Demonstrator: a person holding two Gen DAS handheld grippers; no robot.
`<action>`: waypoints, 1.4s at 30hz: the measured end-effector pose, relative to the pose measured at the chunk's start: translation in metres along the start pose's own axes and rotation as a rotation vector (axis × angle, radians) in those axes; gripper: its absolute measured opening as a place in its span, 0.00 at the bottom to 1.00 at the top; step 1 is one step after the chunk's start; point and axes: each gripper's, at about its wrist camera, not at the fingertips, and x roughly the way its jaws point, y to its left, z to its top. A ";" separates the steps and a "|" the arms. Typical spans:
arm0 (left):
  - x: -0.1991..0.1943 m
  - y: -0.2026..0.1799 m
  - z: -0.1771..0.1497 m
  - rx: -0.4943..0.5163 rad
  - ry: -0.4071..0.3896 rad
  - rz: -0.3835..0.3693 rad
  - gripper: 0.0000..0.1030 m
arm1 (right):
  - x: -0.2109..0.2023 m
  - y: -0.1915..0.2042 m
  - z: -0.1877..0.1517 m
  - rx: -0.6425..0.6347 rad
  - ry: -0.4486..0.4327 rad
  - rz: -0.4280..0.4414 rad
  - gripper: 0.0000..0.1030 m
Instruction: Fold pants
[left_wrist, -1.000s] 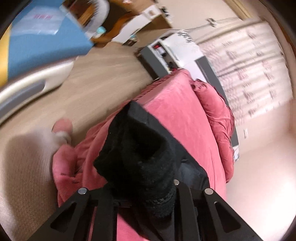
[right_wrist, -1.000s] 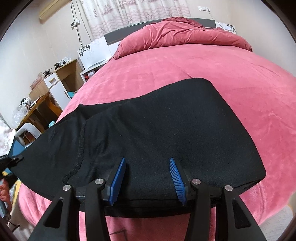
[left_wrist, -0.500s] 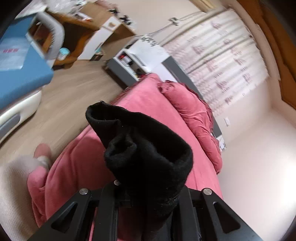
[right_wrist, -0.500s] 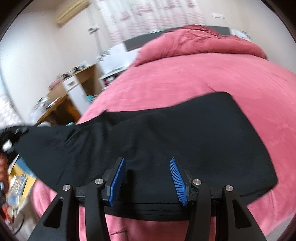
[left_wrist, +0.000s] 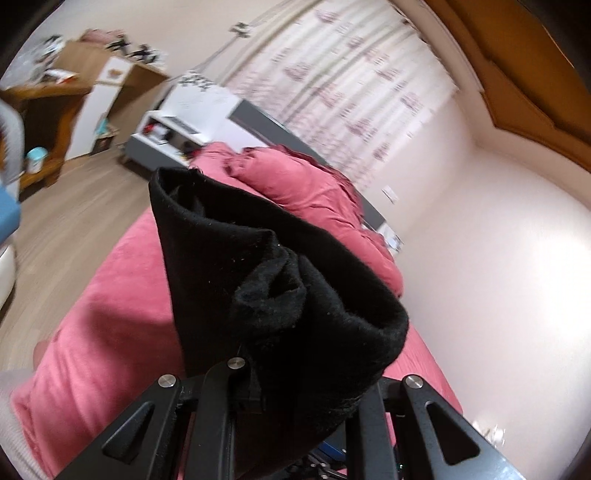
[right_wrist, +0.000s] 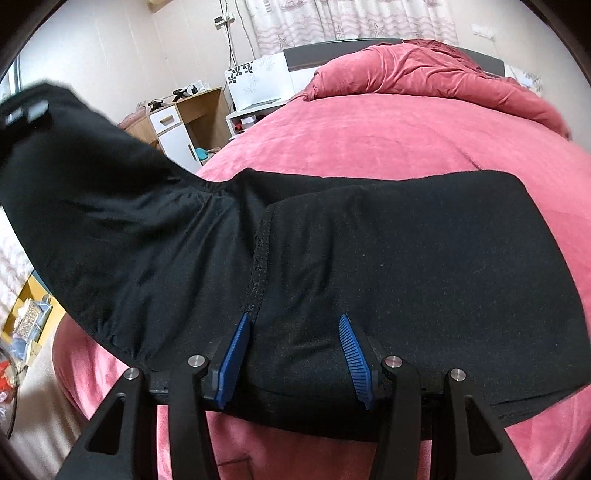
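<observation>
Black pants (right_wrist: 388, 266) lie across the near part of a pink bed (right_wrist: 388, 136). My right gripper (right_wrist: 293, 354) is open, its blue pads (right_wrist: 236, 354) resting on the pants near the bed's front edge. My left gripper (left_wrist: 295, 369) is shut on the bunched end of a pant leg (left_wrist: 266, 280) and holds it up in the air; the cloth hides its fingertips. In the right wrist view that lifted leg (right_wrist: 74, 177) rises to the upper left, with the left gripper (right_wrist: 26, 110) at its tip.
A bunched pink duvet (right_wrist: 424, 77) lies at the head of the bed. A white nightstand (right_wrist: 258, 92) and wooden desk (right_wrist: 184, 118) stand left of the bed. Wooden floor (left_wrist: 74, 192) lies beside it, and cluttered items (right_wrist: 22, 325) lie on the floor at the left.
My left gripper has lifted the pant leg end higher and swung toward the head of the bed. The leg now rises steeply off the bed. My right gripper has stayed in place.
</observation>
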 end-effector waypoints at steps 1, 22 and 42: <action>0.003 -0.006 -0.001 0.013 0.009 -0.010 0.15 | -0.002 0.000 0.000 0.002 -0.007 -0.002 0.50; 0.073 -0.105 -0.065 0.239 0.230 -0.134 0.14 | -0.060 -0.099 0.014 0.387 -0.088 -0.049 0.58; 0.200 -0.179 -0.169 0.388 0.487 -0.102 0.15 | -0.124 -0.184 -0.013 0.682 -0.211 -0.170 0.61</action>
